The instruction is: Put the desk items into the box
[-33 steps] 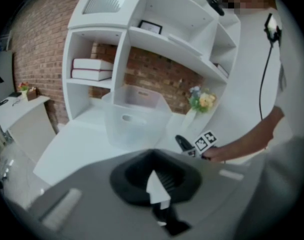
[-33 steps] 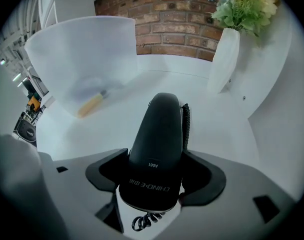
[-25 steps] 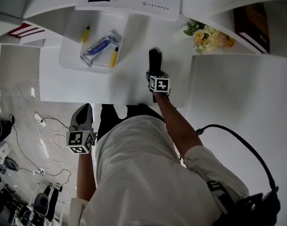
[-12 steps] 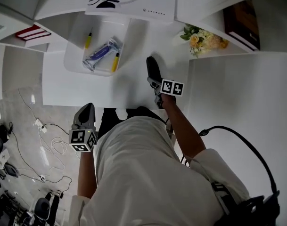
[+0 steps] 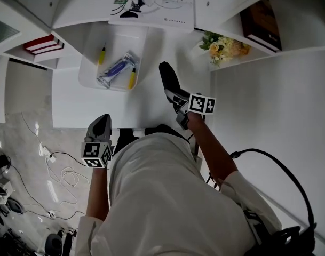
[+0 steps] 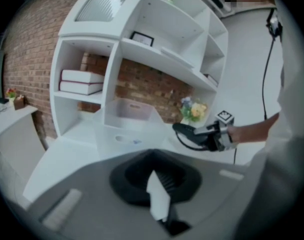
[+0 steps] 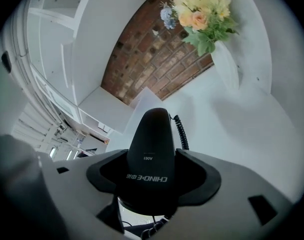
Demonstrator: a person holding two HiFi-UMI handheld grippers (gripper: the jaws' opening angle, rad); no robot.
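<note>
Black handset (image 5: 166, 74) is sitting clamped in my right gripper (image 5: 176, 96) over the desk (image 5: 71, 105); I'm holding my left gripper (image 5: 101, 122) fully closed, empty.

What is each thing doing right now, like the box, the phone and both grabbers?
box: open, no lid, two yellow pens and a blue packet inside
phone handset: held above the desk
right gripper: shut on the phone handset
left gripper: shut, empty
red books: stacked flat
</note>
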